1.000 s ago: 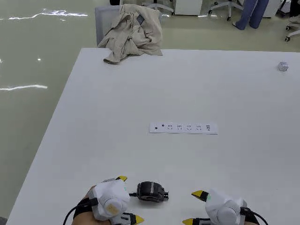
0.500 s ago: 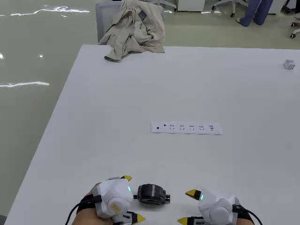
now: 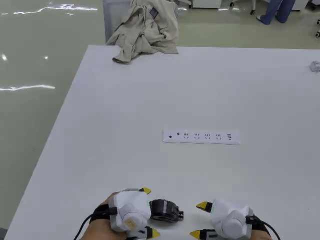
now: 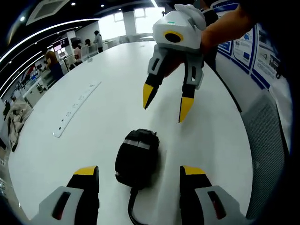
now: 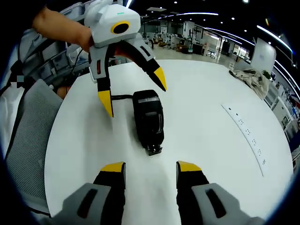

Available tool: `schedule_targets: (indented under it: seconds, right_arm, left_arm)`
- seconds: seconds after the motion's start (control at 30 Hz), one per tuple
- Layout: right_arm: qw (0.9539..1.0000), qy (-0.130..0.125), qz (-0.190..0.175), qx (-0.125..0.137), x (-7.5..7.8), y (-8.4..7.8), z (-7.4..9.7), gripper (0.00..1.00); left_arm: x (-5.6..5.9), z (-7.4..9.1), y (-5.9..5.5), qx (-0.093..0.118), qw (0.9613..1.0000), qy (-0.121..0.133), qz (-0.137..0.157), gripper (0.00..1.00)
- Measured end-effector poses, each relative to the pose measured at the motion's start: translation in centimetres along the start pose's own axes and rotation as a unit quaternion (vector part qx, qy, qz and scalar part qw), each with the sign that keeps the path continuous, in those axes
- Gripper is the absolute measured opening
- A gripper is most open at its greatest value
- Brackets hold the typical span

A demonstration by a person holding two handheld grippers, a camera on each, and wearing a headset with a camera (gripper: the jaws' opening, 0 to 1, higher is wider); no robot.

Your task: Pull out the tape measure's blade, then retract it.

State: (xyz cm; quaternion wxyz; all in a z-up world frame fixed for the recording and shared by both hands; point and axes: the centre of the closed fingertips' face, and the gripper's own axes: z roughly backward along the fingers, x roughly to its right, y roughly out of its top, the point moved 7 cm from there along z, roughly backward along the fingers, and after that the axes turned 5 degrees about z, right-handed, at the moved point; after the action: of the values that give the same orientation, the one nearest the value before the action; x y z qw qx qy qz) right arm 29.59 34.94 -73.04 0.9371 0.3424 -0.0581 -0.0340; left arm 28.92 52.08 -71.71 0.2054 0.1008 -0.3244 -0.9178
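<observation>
Near table (image 3: pixel 200 90) edge, head view: left tongs (image 3: pixel 149 212) have slid right over the last second and now straddle the tape (image 3: pixel 167 210). Right tongs (image 3: pixel 199 220) sit just beside it, spread. Left gripper view: jaws spread, tape body partly between them, not pinched. Right gripper view: blade end faces these spread tongs. Blade not out yet; clamping the body looks next.

An open-plan office or lab hall: a long white table (image 3: pixel 125 100) with a flat white power strip (image 3: pixel 201 136) mid-top, a glossy pale-green floor (image 3: pixel 35 60), a grey mesh-backed chair (image 4: pixel 267 136) at the table's edge, and distant workstations (image 5: pixel 187 33) under long ceiling light strips (image 5: pixel 206 14).
</observation>
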Motion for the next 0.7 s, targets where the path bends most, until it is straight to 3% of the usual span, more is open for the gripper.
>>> schedule_targets:
  seconds: [0.7]
  right_arm:
    - [0.9990, 0.031, 0.029, -0.011, 1.0, 0.3, -3.1, 0.39]
  left_arm:
    - [-0.5, -2.5, 0.8, -0.016, 0.9968, -0.039, -0.068, 0.60]
